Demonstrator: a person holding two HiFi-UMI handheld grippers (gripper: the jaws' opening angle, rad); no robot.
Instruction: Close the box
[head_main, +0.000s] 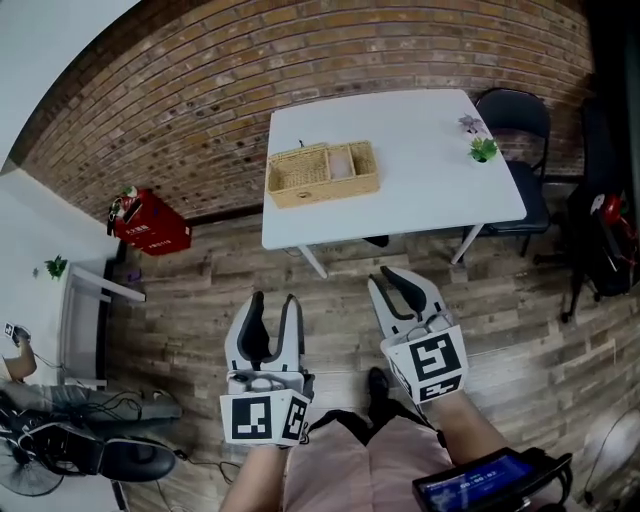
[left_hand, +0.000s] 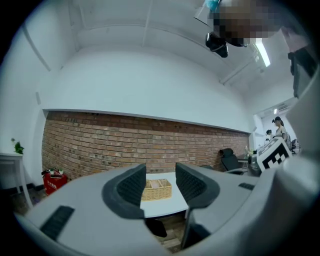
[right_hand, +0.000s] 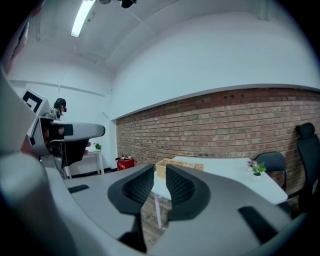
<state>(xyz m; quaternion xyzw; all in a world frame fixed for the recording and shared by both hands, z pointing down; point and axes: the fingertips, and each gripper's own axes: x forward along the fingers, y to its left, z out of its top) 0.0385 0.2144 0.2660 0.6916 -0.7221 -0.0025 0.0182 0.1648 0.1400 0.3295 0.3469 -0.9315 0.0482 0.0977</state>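
Observation:
A woven wicker box (head_main: 322, 172) sits on the left part of a white table (head_main: 420, 190), far ahead of both grippers. In the head view my left gripper (head_main: 273, 303) and right gripper (head_main: 392, 282) hover over the wooden floor, well short of the table. The left gripper view shows my left gripper (left_hand: 160, 182) open, with the wicker box (left_hand: 156, 189) seen far off through the gap. In the right gripper view my right gripper (right_hand: 160, 183) has only a narrow gap and nothing in it. The wicker box (right_hand: 170, 166) lies beyond it.
A small green plant (head_main: 484, 149) stands at the table's right edge, and a black chair (head_main: 515, 115) is behind it. A red container (head_main: 150, 225) rests by the brick wall. A white side table (head_main: 85, 300) stands at the left, with cables and a fan below it.

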